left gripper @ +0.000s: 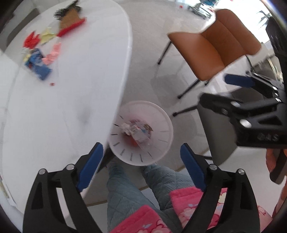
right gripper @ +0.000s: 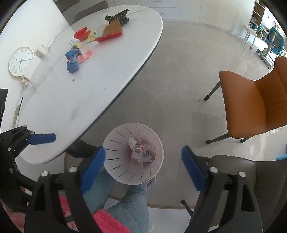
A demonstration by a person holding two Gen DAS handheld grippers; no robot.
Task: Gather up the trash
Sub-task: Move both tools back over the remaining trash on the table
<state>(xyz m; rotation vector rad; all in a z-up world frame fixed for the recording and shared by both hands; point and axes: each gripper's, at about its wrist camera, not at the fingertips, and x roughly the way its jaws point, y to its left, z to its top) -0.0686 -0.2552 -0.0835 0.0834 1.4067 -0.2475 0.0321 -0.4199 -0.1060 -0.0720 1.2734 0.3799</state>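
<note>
The left claw point(left gripper: 141, 164) is wide open and holds nothing. The right claw point(right gripper: 143, 167) is wide open too, and it is empty. Both point down at the floor. Each claw has blue pads point(right gripper: 93, 167) on black arms.

Right under both claws sits a white bin point(right gripper: 114, 143) on the grey floor point(right gripper: 179, 89). It is round, with thin slits in its wall. Inside the bin is a heap of trash point(right gripper: 141, 152): white crumpled paper, something see-through, and bits of red and blue. The heap is small and blurry in the left view, so each piece is hard to tell.

Just below the bin are the person's legs point(right gripper: 129, 206) in blue-grey quilted trousers. Part of the bin rim is hidden by the claw pads.

Next to the bin is a white oval tabletop point(right gripper: 89, 89). More trash lies at its far end, well apart from the claws: red paper point(right gripper: 81, 34), yellow paper point(right gripper: 91, 37), pink scraps point(right gripper: 85, 56), blue crumpled pieces point(right gripper: 71, 66) and a brown and red wrapper point(right gripper: 112, 31). A dark thing point(right gripper: 119, 16) lies behind them, hard to make out.

An orange chair point(right gripper: 251, 107) stands on the other side. A wall clock point(right gripper: 20, 61) rests beside the tabletop.
</note>
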